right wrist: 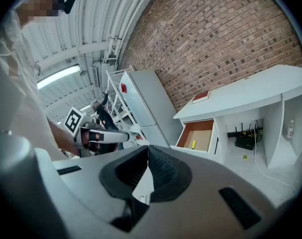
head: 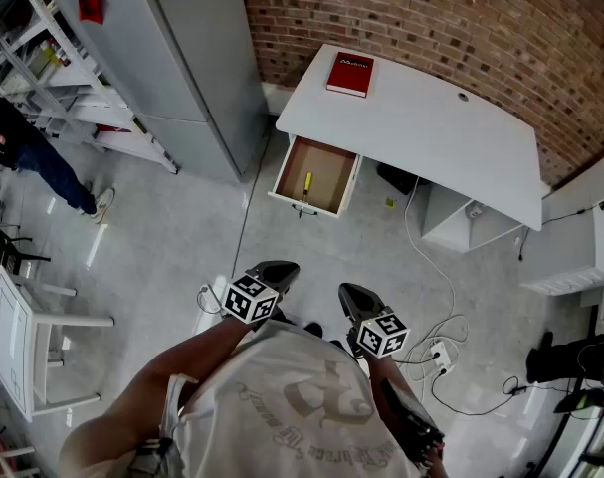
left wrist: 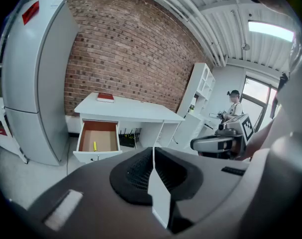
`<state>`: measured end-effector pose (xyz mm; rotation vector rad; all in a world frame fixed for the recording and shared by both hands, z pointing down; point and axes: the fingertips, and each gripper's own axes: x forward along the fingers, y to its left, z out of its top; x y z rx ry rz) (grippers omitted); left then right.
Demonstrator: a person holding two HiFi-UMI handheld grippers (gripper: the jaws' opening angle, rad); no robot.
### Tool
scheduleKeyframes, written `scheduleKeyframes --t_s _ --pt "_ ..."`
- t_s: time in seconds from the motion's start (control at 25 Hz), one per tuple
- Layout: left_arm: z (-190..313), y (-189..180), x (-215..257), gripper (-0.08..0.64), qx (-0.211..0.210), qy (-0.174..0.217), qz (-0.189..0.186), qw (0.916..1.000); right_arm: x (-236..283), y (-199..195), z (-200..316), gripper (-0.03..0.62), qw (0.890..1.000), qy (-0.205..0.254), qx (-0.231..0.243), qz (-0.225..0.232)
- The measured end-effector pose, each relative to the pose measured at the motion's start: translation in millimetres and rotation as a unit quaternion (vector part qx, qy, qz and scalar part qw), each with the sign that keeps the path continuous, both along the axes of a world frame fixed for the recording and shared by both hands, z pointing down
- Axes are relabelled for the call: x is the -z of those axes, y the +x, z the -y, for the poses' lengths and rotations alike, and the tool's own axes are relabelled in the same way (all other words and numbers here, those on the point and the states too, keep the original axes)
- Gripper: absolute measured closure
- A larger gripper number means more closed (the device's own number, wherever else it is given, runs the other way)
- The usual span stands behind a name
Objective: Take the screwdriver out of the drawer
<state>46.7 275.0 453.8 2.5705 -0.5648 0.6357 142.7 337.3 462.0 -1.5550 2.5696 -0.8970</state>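
A yellow-handled screwdriver (head: 307, 182) lies in the open drawer (head: 302, 205) of a white desk (head: 421, 127). It also shows as a small yellow bar, the screwdriver (left wrist: 95, 146) in the left gripper view and the screwdriver (right wrist: 193, 144) in the right gripper view. Both grippers are held close to my body, well short of the drawer. My left gripper (head: 275, 270) (left wrist: 153, 151) has its jaws together with nothing in them. My right gripper (head: 353, 294) (right wrist: 148, 148) is also shut and holds nothing. Each points toward the desk.
A red book (head: 349, 74) lies on the desk's far left corner. A tall grey cabinet (head: 192, 58) stands left of the drawer against the brick wall. A person (head: 33, 152) stands by shelves at far left. Cables (head: 436, 352) trail on the floor at right.
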Motion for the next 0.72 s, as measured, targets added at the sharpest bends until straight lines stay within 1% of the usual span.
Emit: scheduleKeyframes --t_s 0.24,0.52,0.72 --pt "-10.1 -0.4 9.7 0.545 0.005 0.009 -0.013 0.9999 3.4 3.8 -4.3 0.586 1.0 0.004 0.006 -0.01" --pt "-3.6 -23.5 14.5 0.545 0.037 0.016 -0.022 0.9989 11.9 -6.9 3.1 0.586 1.0 0.013 0.016 -0.014" --pt "1.9 -29.5 19.0 0.545 0.054 0.022 -0.03 0.9979 16.3 -12.2 7.3 0.586 0.999 0.015 0.027 -0.017"
